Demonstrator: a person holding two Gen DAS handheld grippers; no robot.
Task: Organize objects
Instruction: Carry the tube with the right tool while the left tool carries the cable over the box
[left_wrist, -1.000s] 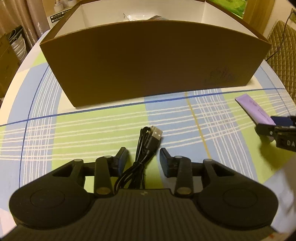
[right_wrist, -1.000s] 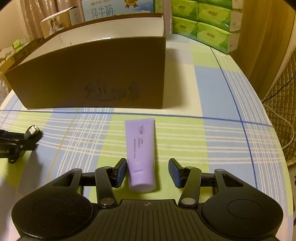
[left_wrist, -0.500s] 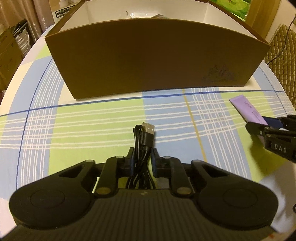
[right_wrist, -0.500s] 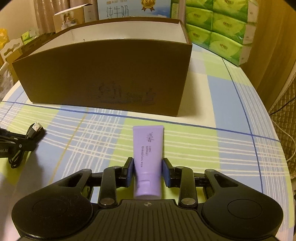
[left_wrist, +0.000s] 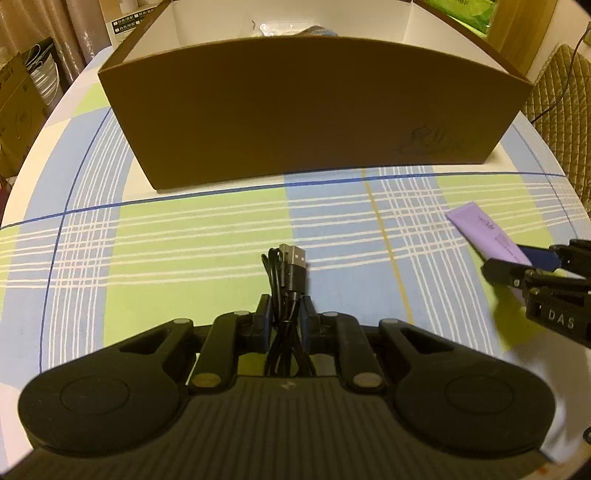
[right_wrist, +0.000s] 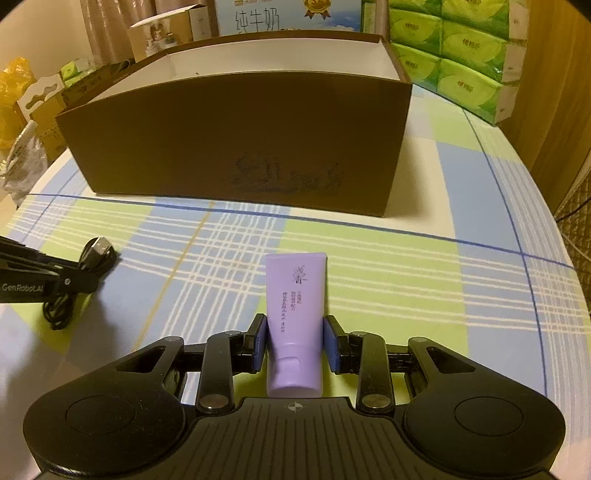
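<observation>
Both grippers are down on the checked tablecloth (left_wrist: 184, 236). The left gripper (left_wrist: 284, 314) is clamped tight on the bundled black cable (left_wrist: 286, 291), its USB plug poking out ahead of the pads. Over on the right, the right gripper (right_wrist: 295, 343) is squeezed onto the purple tube (right_wrist: 295, 314), pads pressing both sides near the cap end, crimped end pointing away. Cable and tube both sit in front of the big brown box (right_wrist: 240, 147), which stands open-topped at the far side, with green tissue packs (right_wrist: 454, 55) behind it.
</observation>
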